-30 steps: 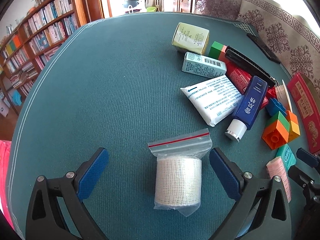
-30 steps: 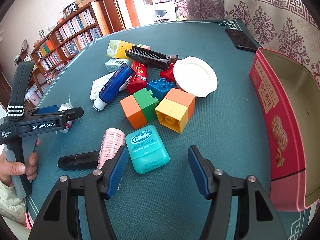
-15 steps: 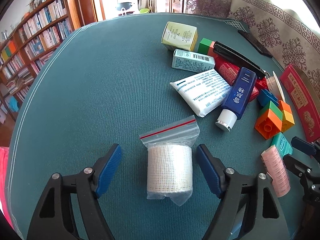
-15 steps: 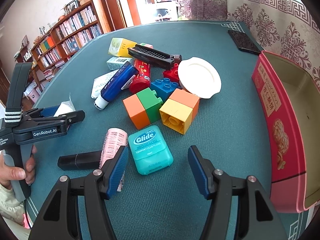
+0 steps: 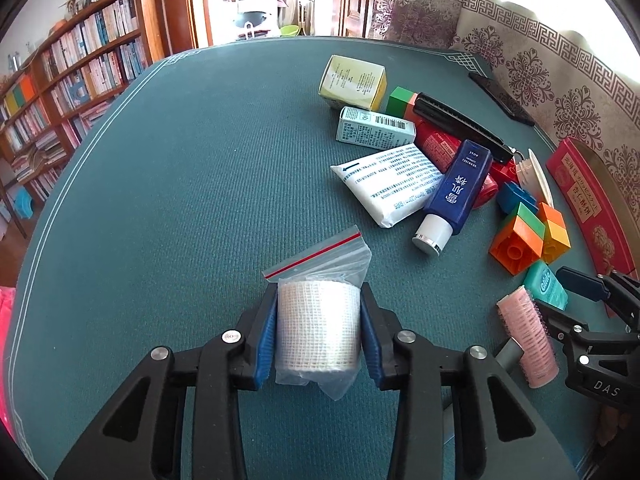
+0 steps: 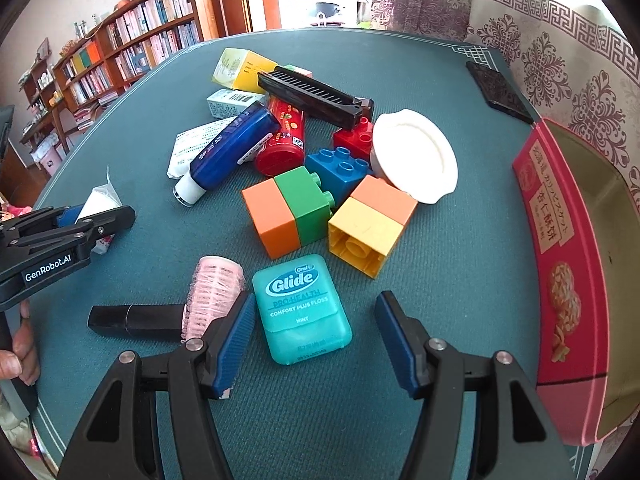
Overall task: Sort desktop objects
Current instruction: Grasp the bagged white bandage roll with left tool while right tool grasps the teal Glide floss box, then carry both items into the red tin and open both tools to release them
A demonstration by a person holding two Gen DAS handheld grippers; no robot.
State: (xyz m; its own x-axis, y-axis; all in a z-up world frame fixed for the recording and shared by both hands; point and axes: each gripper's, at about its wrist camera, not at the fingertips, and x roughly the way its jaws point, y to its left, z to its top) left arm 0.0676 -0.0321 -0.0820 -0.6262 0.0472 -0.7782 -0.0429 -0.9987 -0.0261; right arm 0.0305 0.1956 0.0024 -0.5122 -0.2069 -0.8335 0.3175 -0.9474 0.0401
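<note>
A white gauze roll in a clear zip bag (image 5: 318, 324) lies on the green table (image 5: 180, 200). My left gripper (image 5: 319, 300) has its jaws closing, and both blue pads press on the roll's sides. From the right wrist view, the left gripper (image 6: 100, 220) and the bagged gauze roll (image 6: 98, 200) sit at the left. My right gripper (image 6: 316, 300) stands open around a teal Glide floss box (image 6: 300, 308), with gaps on both sides. The right gripper (image 5: 560, 298) also shows at the right edge of the left wrist view.
A pink hair roller (image 6: 214, 296) and a black tube (image 6: 136, 322) lie left of the floss box. Beyond it are toy blocks (image 6: 296, 212), a white lid (image 6: 416, 156), a blue tube (image 6: 228, 152), boxes and a comb (image 6: 312, 96). An open red tin (image 6: 560, 260) stands right.
The left gripper's jaws came in from wide apart and now clamp the bagged gauze roll. The right gripper has stayed open over the floss box.
</note>
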